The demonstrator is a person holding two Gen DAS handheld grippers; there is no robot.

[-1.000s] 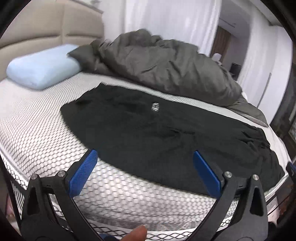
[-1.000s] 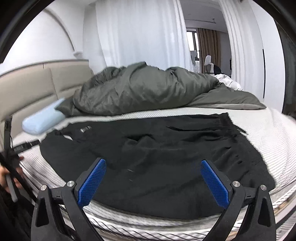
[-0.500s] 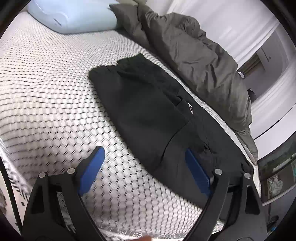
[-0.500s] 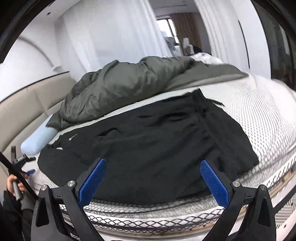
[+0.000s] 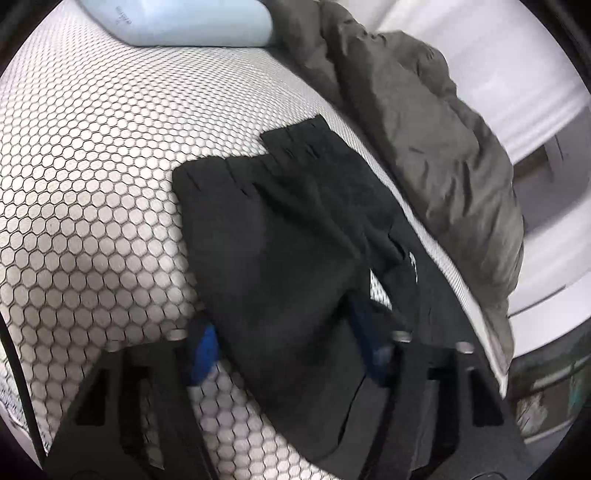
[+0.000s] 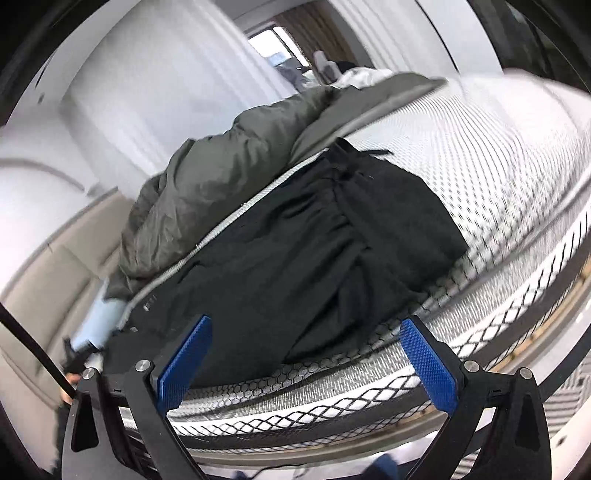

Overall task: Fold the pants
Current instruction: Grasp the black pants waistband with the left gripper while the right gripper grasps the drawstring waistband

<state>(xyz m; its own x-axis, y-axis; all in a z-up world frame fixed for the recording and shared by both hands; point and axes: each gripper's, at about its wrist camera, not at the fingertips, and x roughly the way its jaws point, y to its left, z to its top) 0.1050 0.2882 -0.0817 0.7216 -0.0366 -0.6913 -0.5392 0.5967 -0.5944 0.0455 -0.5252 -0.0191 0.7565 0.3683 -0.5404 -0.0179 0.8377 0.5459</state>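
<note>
Black pants (image 5: pixel 280 236) lie flat on the honeycomb-patterned mattress (image 5: pixel 92 166). In the left wrist view their hem end, with small slits, points toward the pillow. My left gripper (image 5: pixel 288 349) is low over the near edge of one leg. Its jaws are closing, with a strip of the black cloth between the blue pads (image 5: pixel 205 350); the picture is blurred and no firm pinch shows. In the right wrist view the gathered waist end of the pants (image 6: pixel 314 251) lies just ahead. My right gripper (image 6: pixel 306 363) stands wide open by the mattress side, holding nothing.
A crumpled grey duvet (image 5: pixel 424 140) is heaped along the far side of the pants. A light blue pillow (image 5: pixel 184 18) lies at the head end by a beige headboard (image 6: pixel 37 295). The mattress edge (image 6: pixel 369 398) drops off right under my right gripper.
Both views have rolled. My left gripper has moved in over the pants leg and its jaws have narrowed from wide around the cloth. My right gripper has sunk toward the mattress edge, still wide.
</note>
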